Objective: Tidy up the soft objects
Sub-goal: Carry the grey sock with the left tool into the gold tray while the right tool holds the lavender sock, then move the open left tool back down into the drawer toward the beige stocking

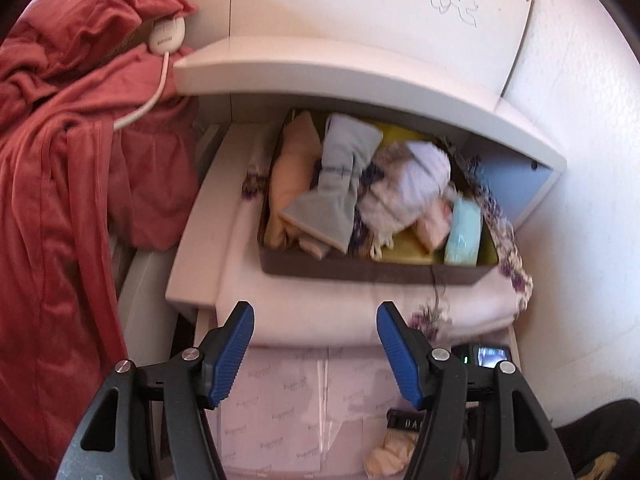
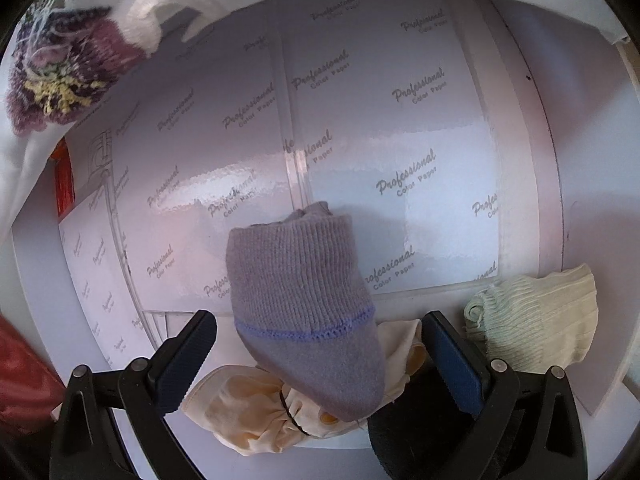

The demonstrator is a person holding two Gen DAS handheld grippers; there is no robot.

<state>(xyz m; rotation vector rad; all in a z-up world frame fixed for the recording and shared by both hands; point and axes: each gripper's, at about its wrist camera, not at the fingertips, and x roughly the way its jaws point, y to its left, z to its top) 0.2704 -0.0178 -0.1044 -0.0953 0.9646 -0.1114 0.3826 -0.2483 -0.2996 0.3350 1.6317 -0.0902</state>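
Observation:
In the left wrist view a brown fabric bin [image 1: 372,270] sits on a folded white floral cloth [image 1: 320,308] under a white shelf, filled with rolled soft items, among them a grey-blue sock [image 1: 340,184]. My left gripper [image 1: 316,320] is open and empty, just in front of the bin. In the right wrist view a grey-purple knit sock [image 2: 304,304] lies between the wide-open fingers of my right gripper [image 2: 320,340], touching neither. It rests partly on a cream cloth bundle [image 2: 256,412]. A pale green ribbed sock [image 2: 536,320] lies at the right.
A red garment [image 1: 68,152] hangs at the left beside a white corded device [image 1: 168,34]. The white surface is covered with sheets printed "Professional Color Paper" [image 2: 400,120]. The floral cloth's edge [image 2: 60,68] hangs at the upper left. A dark item [image 2: 408,428] lies under the right finger.

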